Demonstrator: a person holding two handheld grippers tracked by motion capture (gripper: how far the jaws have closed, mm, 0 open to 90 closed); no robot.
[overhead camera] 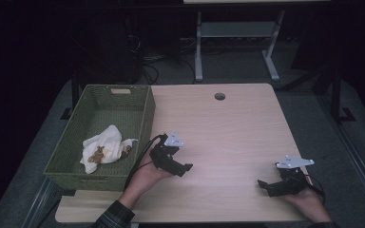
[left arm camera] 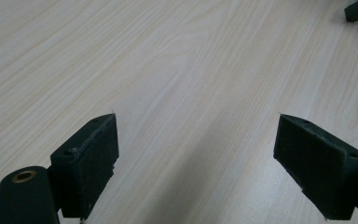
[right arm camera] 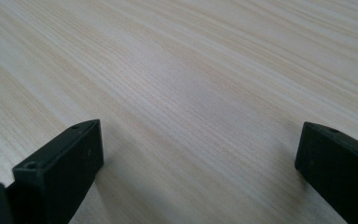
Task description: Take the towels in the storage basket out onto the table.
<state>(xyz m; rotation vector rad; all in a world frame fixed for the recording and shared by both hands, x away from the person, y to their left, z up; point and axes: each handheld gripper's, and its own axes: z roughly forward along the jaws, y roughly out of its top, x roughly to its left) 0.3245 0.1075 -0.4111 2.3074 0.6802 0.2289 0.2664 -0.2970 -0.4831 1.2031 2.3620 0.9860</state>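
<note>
Black two-jaw left gripper (overhead camera: 183, 168) w/ grey plate, black cable, right gripper (overhead camera: 264, 186) same, plaid sleeve (overhead camera: 114, 216)

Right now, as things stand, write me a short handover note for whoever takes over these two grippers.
Left gripper: open, empty, low over the table beside the green basket.
Right gripper: open, empty, near the table's front right corner.
Things: a crumpled white cloth with brown patches lies inside the basket, toward its front.
Done: judging by that, the cloth is already in the basket.
Left: nothing else lies on the table; check before closing out.
</note>
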